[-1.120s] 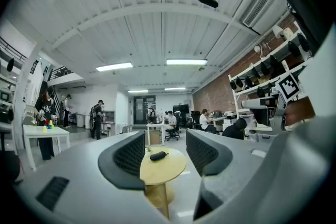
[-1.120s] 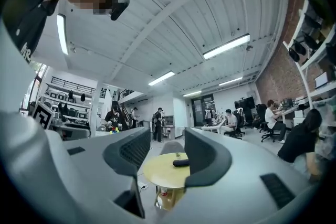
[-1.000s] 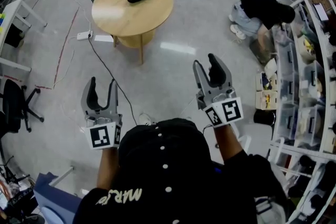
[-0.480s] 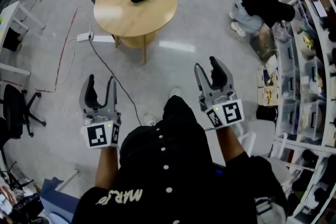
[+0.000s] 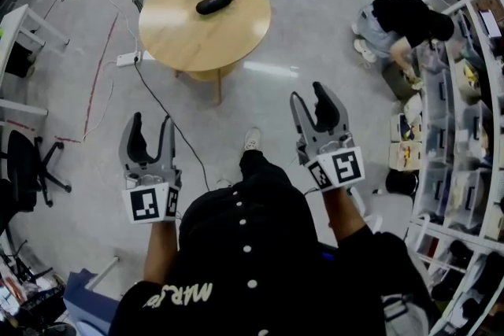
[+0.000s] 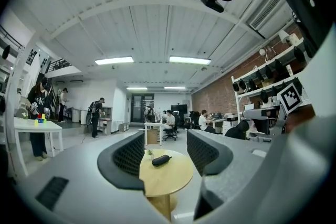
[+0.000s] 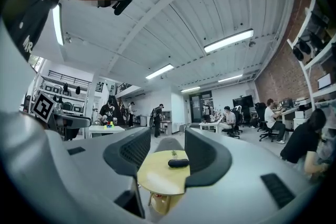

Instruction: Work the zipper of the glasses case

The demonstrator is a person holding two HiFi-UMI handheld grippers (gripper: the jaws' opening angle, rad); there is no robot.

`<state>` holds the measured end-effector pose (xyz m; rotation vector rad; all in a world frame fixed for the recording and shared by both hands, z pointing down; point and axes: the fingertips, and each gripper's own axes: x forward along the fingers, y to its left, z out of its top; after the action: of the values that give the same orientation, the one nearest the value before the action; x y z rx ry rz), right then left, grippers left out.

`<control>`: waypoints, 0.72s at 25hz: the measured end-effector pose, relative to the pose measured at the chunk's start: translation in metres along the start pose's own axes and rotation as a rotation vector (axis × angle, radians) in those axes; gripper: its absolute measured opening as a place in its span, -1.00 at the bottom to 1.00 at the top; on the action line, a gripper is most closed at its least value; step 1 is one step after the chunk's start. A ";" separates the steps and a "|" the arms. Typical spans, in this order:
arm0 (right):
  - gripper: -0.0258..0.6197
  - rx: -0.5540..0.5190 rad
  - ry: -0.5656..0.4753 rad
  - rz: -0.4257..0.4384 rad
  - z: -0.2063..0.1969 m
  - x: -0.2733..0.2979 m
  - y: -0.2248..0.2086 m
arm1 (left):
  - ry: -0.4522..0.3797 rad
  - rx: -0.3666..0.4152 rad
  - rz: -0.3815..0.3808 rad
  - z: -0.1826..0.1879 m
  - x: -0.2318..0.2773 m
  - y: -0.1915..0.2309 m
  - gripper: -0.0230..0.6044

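The glasses case [image 5: 218, 2] lies slanted on the round table [image 5: 181, 35], well ahead, between both tools. The left gripper [image 5: 150, 126] and the right gripper [image 5: 315, 100] have jaws apart, empty; neither seems nearer.

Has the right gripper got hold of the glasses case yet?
No, the glasses case lies on the round table, well ahead of the right gripper, whose jaws stand apart and empty.
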<state>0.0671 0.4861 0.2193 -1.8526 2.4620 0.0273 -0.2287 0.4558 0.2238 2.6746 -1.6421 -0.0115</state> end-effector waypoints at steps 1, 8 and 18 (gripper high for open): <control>-0.33 0.003 0.001 0.003 0.000 0.009 -0.008 | 0.001 0.001 -0.003 0.001 0.012 -0.001 -0.16; -0.33 0.014 0.009 0.041 0.000 0.078 -0.066 | 0.000 0.018 0.005 0.010 0.099 -0.009 -0.16; -0.33 0.023 0.005 0.122 -0.003 0.149 -0.128 | 0.009 0.035 0.077 0.016 0.178 -0.019 -0.16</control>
<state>0.1492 0.3071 0.2165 -1.6942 2.5639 -0.0001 -0.1317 0.3057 0.2064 2.6299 -1.7573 0.0289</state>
